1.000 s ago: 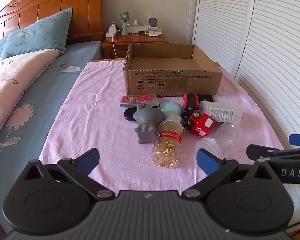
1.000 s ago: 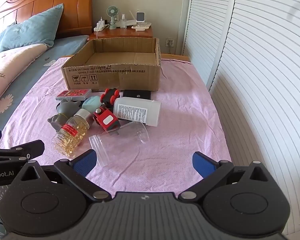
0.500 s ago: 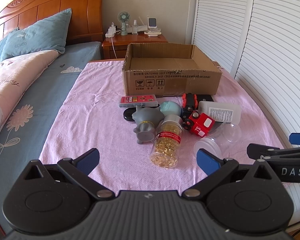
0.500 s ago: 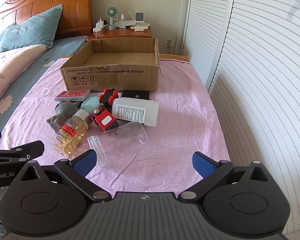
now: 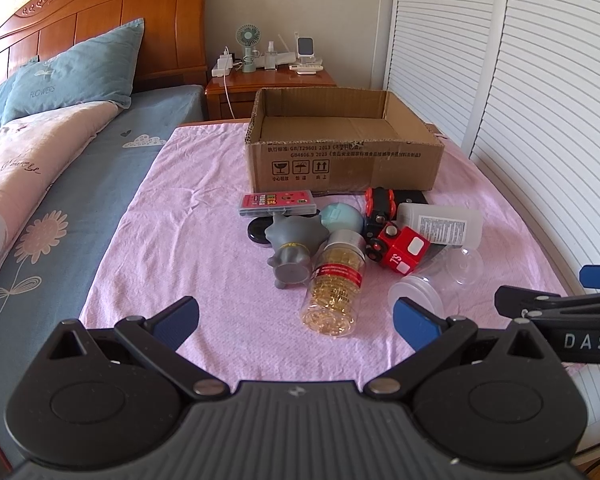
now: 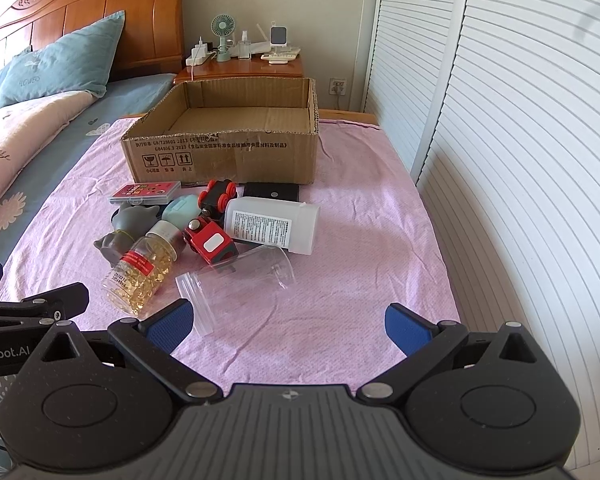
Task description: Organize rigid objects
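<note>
A pile of objects lies on the pink cloth in front of an open cardboard box, which shows empty: a capsule bottle, a grey toy, a red toy train car, a white bottle, a clear jar, a red card case and a teal ball. My left gripper is open and empty, near the capsule bottle. My right gripper is open and empty, just short of the clear jar.
The box stands at the far end of the cloth. A bed with pillows lies to the left. A nightstand with a small fan stands behind. White louvred doors run along the right.
Both grippers have crept slightly forward toward the pile. Nothing was taken hold of.
</note>
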A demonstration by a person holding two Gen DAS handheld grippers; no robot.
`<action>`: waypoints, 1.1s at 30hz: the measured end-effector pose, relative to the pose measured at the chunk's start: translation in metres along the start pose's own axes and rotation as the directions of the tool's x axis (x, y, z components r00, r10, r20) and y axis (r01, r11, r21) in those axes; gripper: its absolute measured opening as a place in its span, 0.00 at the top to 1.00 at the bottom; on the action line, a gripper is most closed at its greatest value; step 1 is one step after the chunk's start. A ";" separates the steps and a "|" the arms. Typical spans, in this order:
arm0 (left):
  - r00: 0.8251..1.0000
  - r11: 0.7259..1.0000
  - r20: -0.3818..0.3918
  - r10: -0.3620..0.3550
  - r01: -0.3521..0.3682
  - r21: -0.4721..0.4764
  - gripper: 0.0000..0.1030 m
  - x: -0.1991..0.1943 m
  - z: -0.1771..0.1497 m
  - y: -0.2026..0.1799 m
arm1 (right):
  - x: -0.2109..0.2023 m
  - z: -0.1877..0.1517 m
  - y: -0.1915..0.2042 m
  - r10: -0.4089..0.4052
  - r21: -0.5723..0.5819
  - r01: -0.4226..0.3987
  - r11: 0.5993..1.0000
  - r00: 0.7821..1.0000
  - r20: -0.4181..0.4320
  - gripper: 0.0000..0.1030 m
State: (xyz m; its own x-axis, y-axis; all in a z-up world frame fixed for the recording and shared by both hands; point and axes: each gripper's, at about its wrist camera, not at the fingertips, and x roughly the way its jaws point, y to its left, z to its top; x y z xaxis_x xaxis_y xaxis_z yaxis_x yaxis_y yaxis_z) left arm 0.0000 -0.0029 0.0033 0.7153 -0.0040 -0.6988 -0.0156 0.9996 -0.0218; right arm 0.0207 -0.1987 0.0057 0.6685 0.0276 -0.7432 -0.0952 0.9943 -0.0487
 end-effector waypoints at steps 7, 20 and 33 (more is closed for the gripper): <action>1.000 1.000 0.005 0.001 -0.001 -0.001 0.01 -0.002 0.000 0.001 | -0.001 0.000 0.001 -0.001 -0.001 0.001 1.000 1.000 0.002 0.00; 1.000 1.000 0.008 -0.003 0.003 0.010 0.01 -0.003 0.001 0.002 | -0.002 0.003 0.001 -0.002 -0.019 0.002 1.000 1.000 0.009 0.00; 1.000 0.998 -0.003 -0.009 0.009 0.056 0.01 0.013 0.007 0.009 | 0.012 0.005 -0.003 0.125 -0.075 -0.122 0.990 0.992 0.033 0.00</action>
State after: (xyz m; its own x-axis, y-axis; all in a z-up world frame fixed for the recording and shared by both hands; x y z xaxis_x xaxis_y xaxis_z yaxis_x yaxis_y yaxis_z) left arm 0.0137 0.0065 -0.0008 0.7135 -0.0133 -0.7005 0.0299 0.9995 0.0115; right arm 0.0329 -0.2010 0.0002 0.6754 0.1551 -0.7210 -0.2311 0.9729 -0.0072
